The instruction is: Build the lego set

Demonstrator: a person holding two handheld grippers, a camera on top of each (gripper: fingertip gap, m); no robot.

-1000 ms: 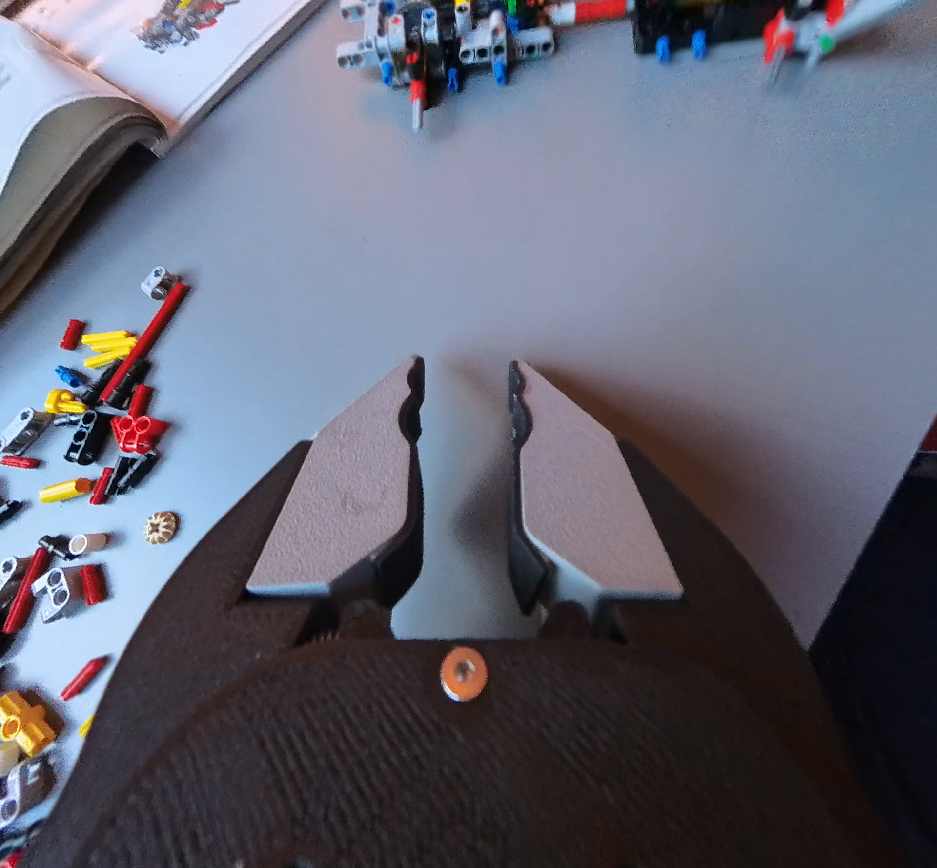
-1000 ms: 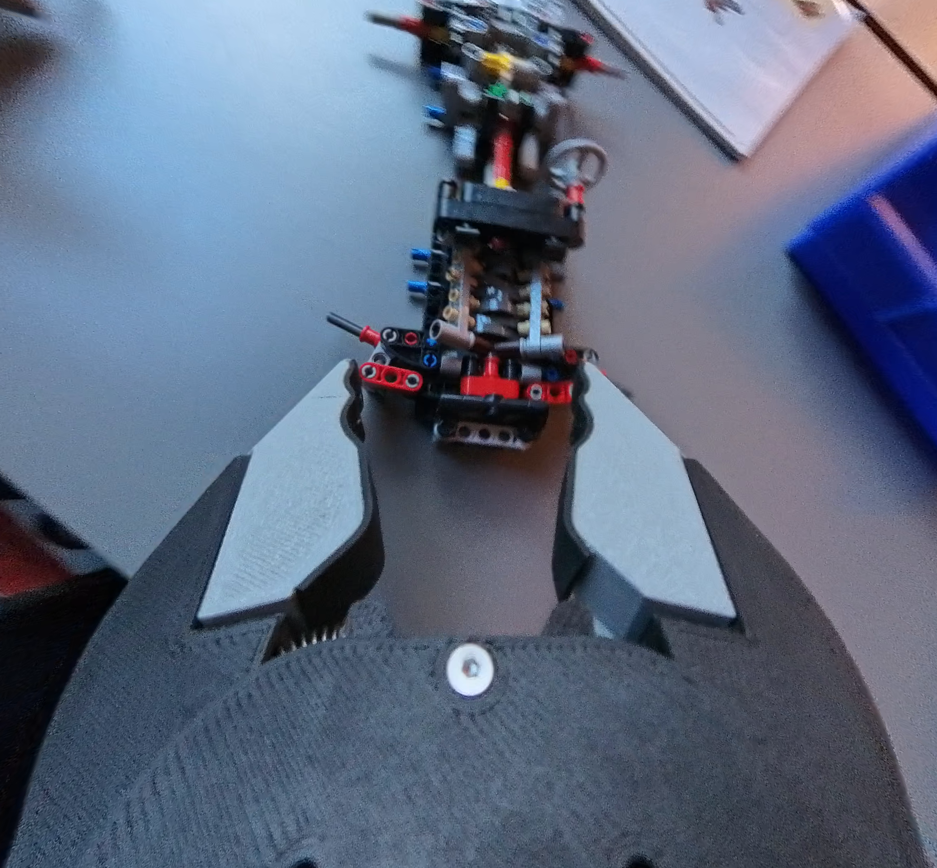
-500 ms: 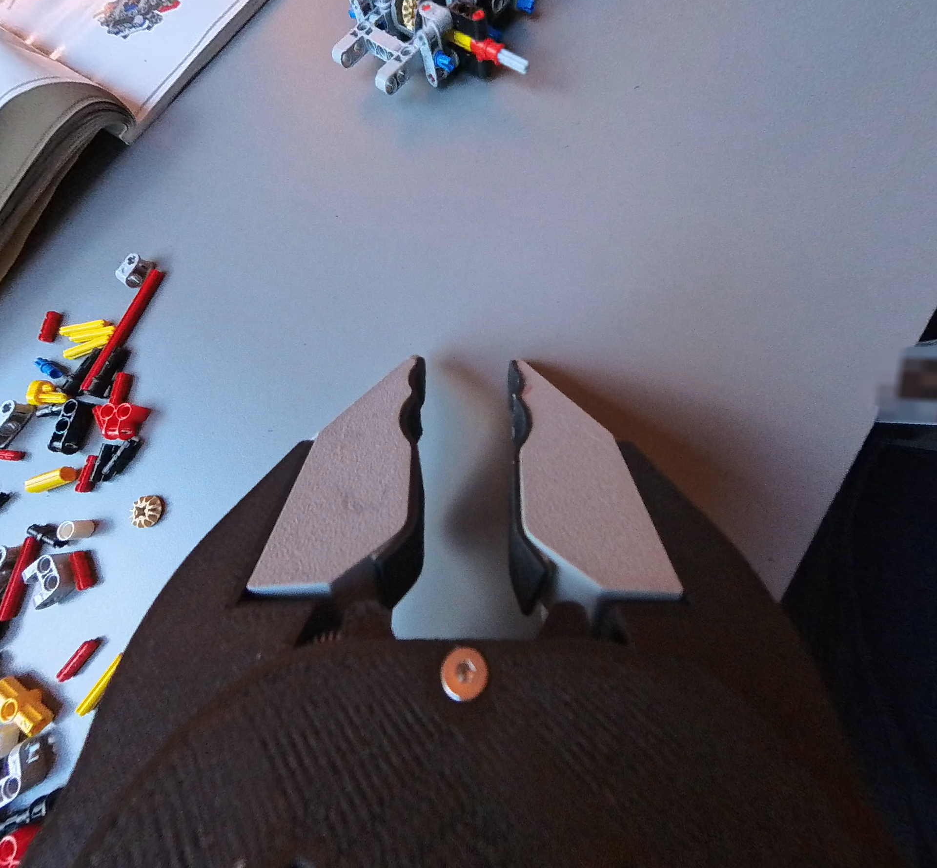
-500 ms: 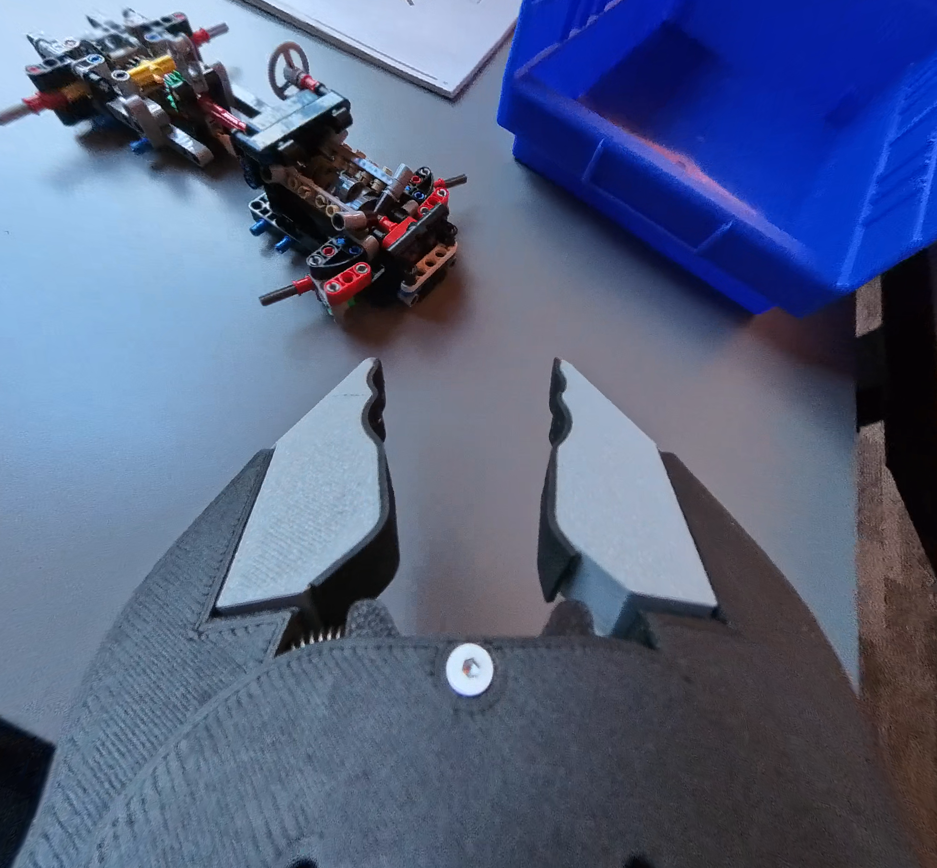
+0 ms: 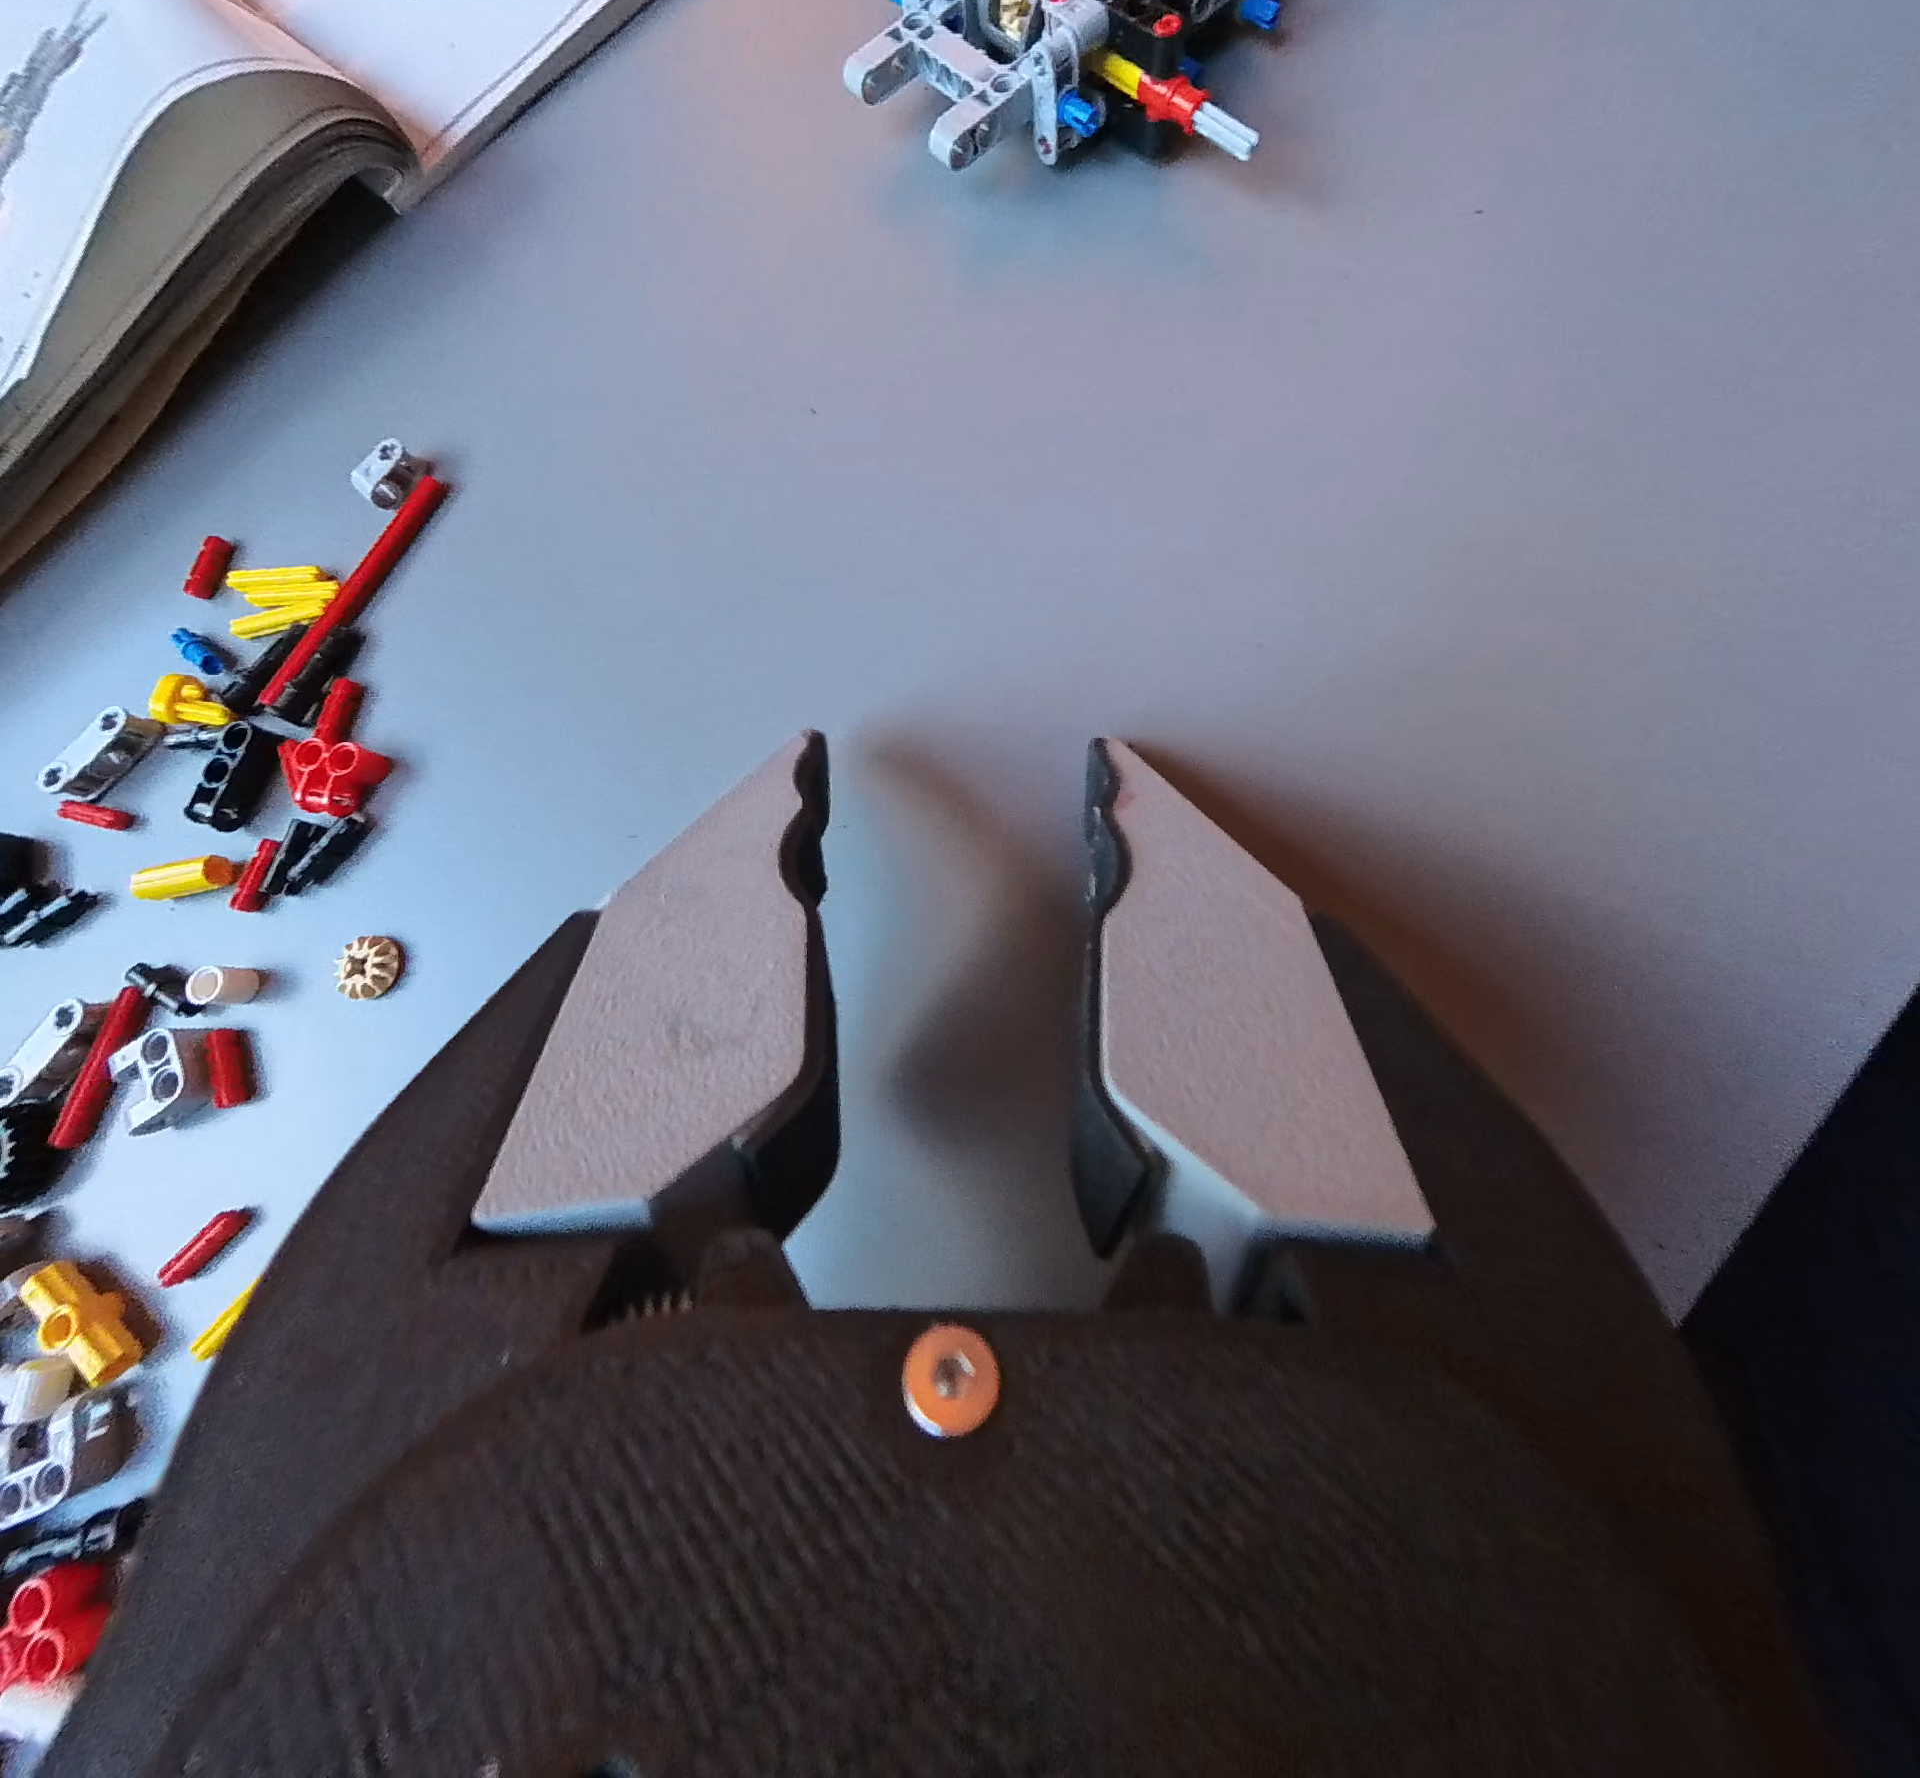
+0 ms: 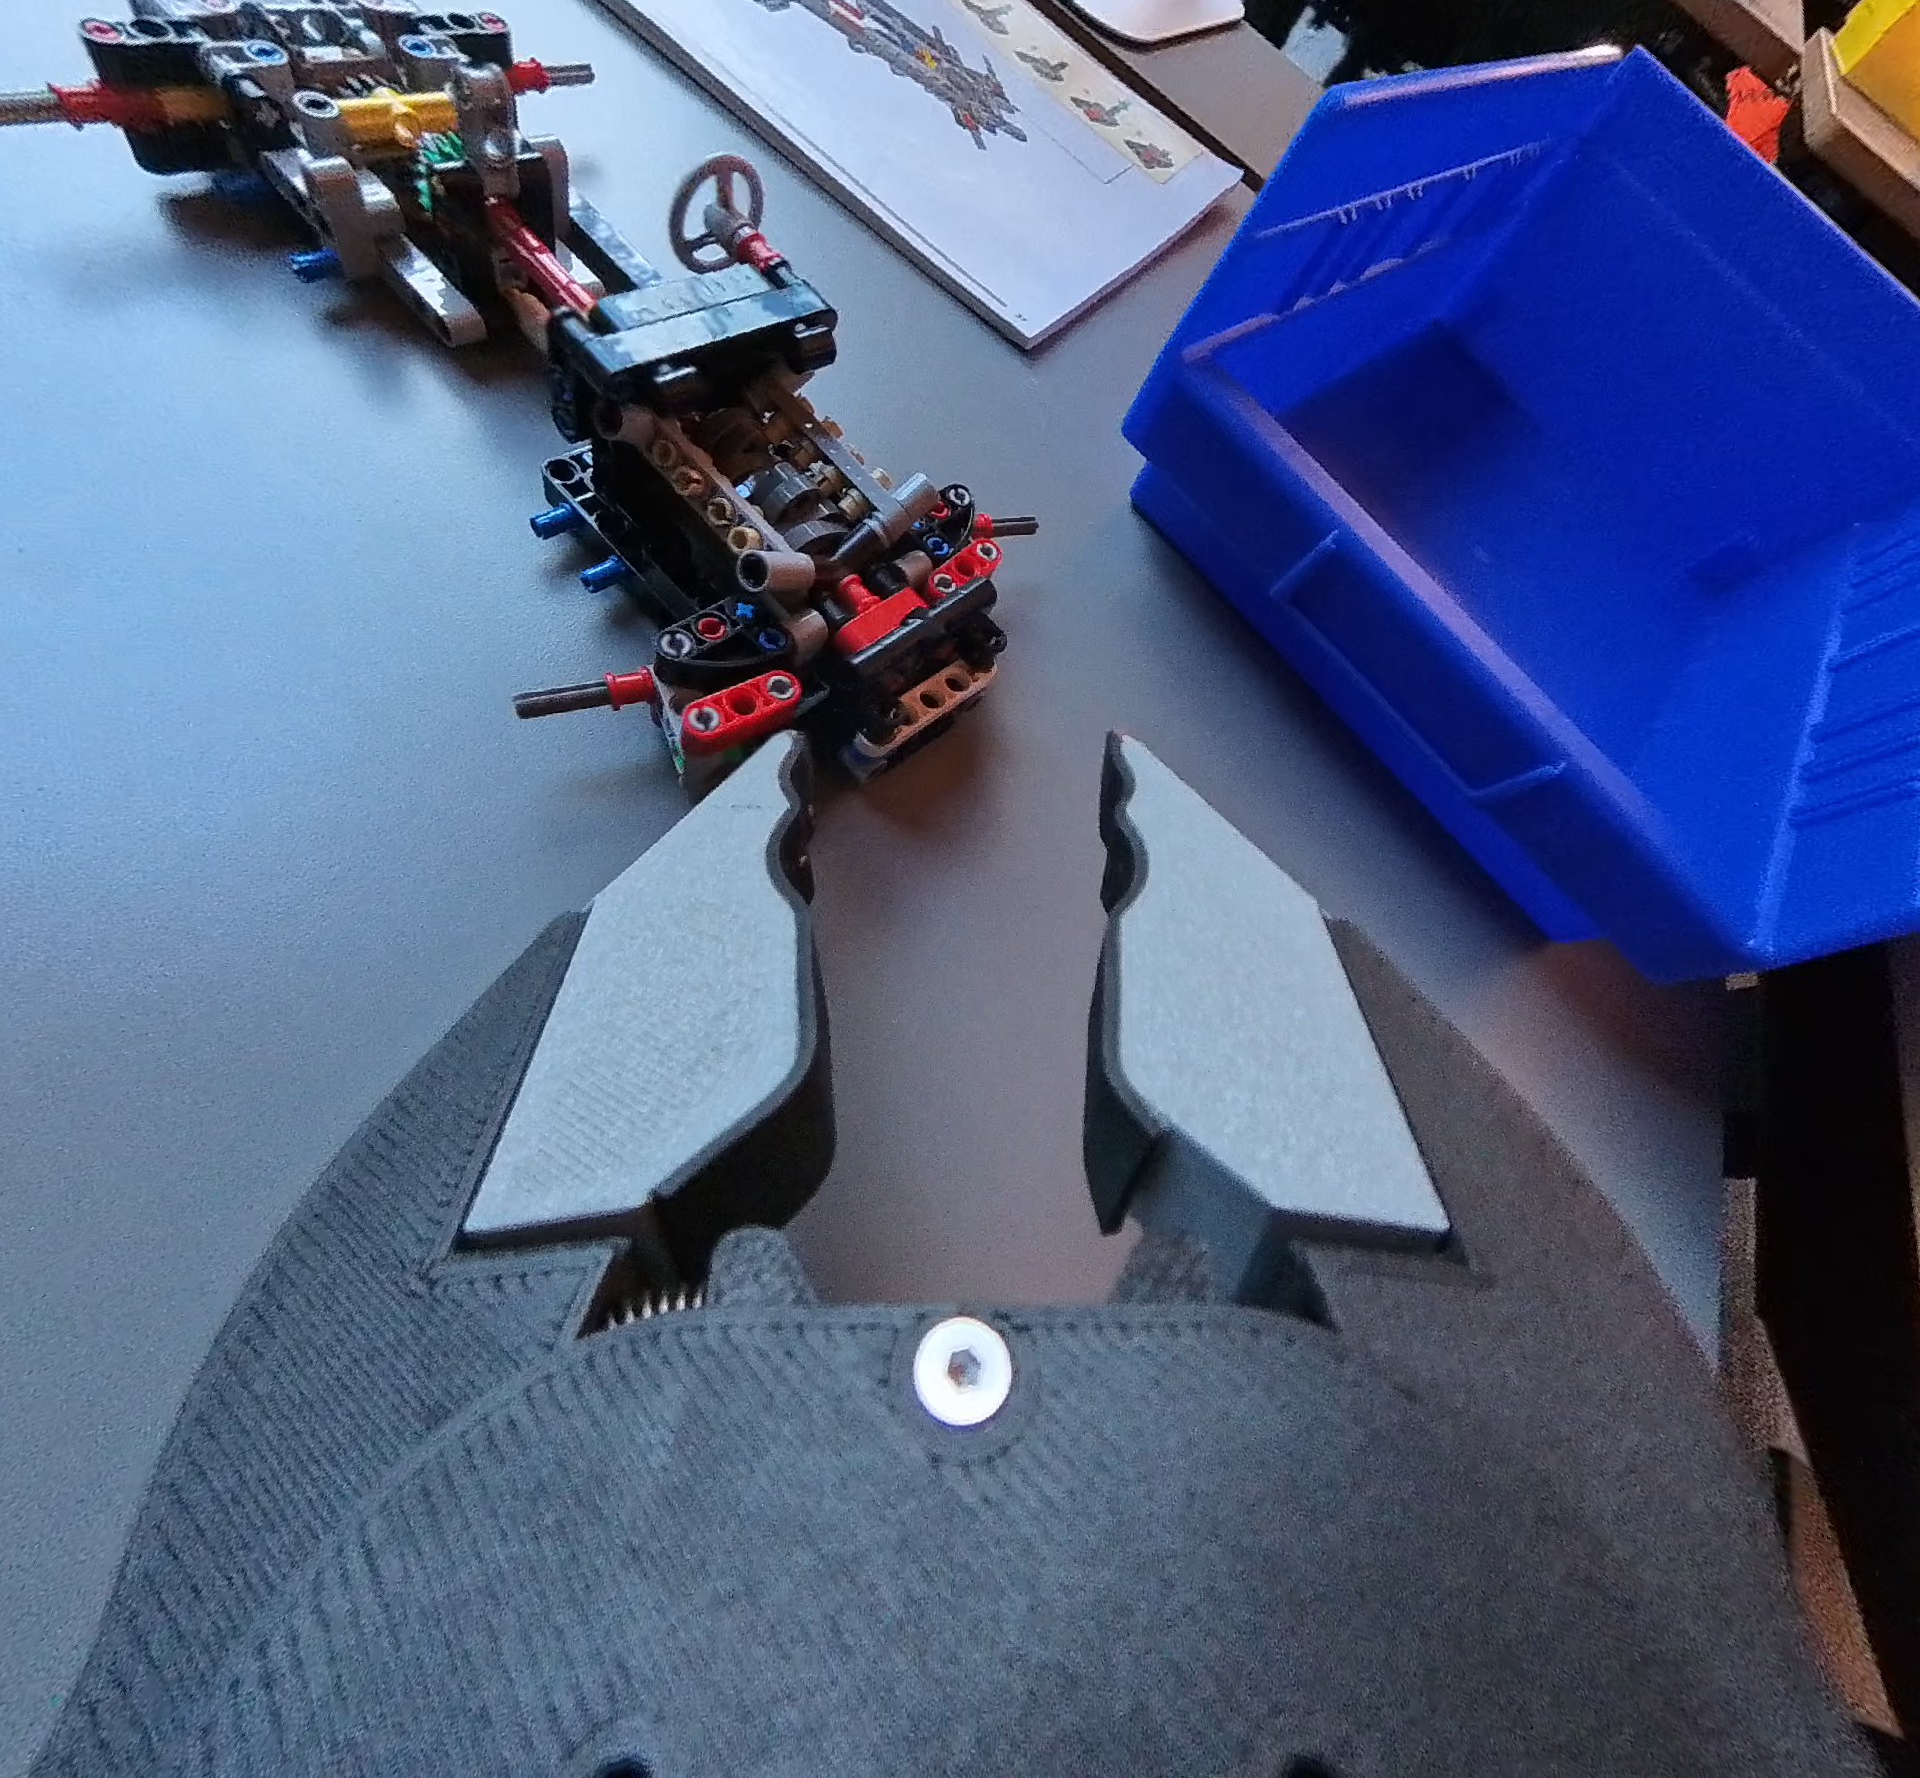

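Note:
My left gripper [image 5: 957,752] is open and empty above bare grey table [image 5: 1143,481]. Loose small building pieces [image 5: 260,720], red, yellow, black and grey, lie to its left. The front end of a long brick-built chassis model [image 5: 1060,24] stands far ahead of it. My right gripper [image 6: 957,752] is open and empty. It hovers just short of the rear end of the same chassis model [image 6: 769,565]. Its left fingertip [image 6: 769,772] is close to the model's red beam; nothing lies between the pads.
An open instruction booklet [image 5: 208,66] lies at the far left; it also shows in the right wrist view [image 6: 883,66]. A blue plastic bin [image 6: 1558,481] stands right of the model. The table edge [image 5: 1766,1157] drops off to the right. There is about 35 centimeters between the tips of the two grippers. To reach the long brick-built chassis model [image 5: 1060,24] in a straight line is about 15 centimeters for my left fingers, about 20 centimeters for my right.
My left gripper opened wider over the bare table. My right gripper closed partway and drew back from the model's rear end, then came near it again.

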